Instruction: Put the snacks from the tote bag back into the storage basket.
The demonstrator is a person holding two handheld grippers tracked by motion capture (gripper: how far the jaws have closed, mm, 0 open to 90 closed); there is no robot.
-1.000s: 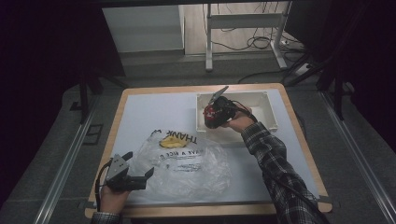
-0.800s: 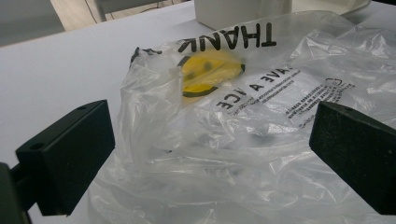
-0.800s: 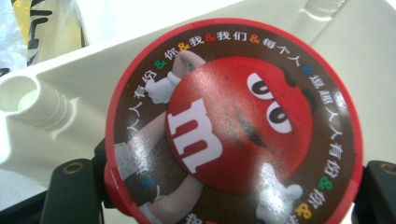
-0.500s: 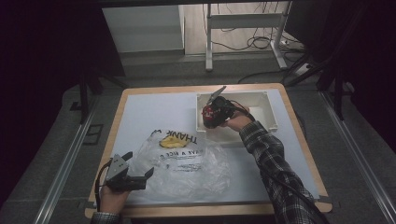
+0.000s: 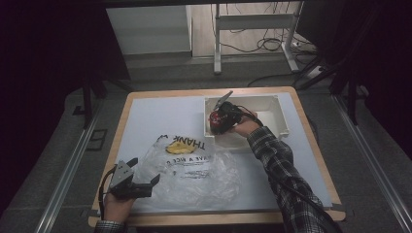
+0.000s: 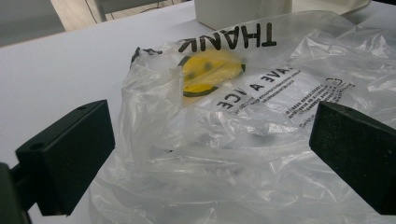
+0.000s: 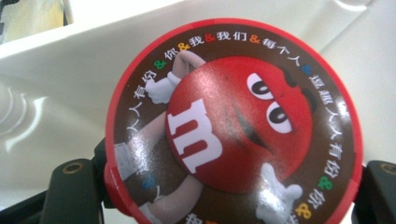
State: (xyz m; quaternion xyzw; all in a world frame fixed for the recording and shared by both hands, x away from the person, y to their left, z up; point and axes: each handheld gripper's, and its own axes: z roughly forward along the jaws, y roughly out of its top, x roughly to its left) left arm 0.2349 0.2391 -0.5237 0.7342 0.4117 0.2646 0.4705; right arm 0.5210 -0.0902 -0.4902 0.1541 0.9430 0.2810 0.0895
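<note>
Left tongs (image 5: 145,183) low at near-left corner of white tabletop (image 5: 145,116), held in left hand (image 5: 115,206), jaws spread wide, nothing between them. Aimed at clear plastic bag (image 5: 194,170) just beside the tips; from left gripper view, crumpled film (image 6: 243,140) lying between and beyond the two black jaws, untouched by either. Bag flat and rumpled mid-tabletop, printed "THANK" with yellow smiley face (image 5: 177,145) and smaller black text.

Further right, white plastic bin (image 5: 272,104) at far-right part of tabletop, open top, near bag's far edge. Right tongs (image 5: 216,121) over bin's left end, held by right hand (image 5: 243,127) in plaid sleeve (image 5: 286,179). Jaws clamped on round red-rimmed M&M's tin (image 7: 233,126), one jaw at each side of rim. Lid face: red candy character, brown ring with Chinese lettering. Tin inside bin opening; whether it touches the bin floor, cannot tell.
</note>
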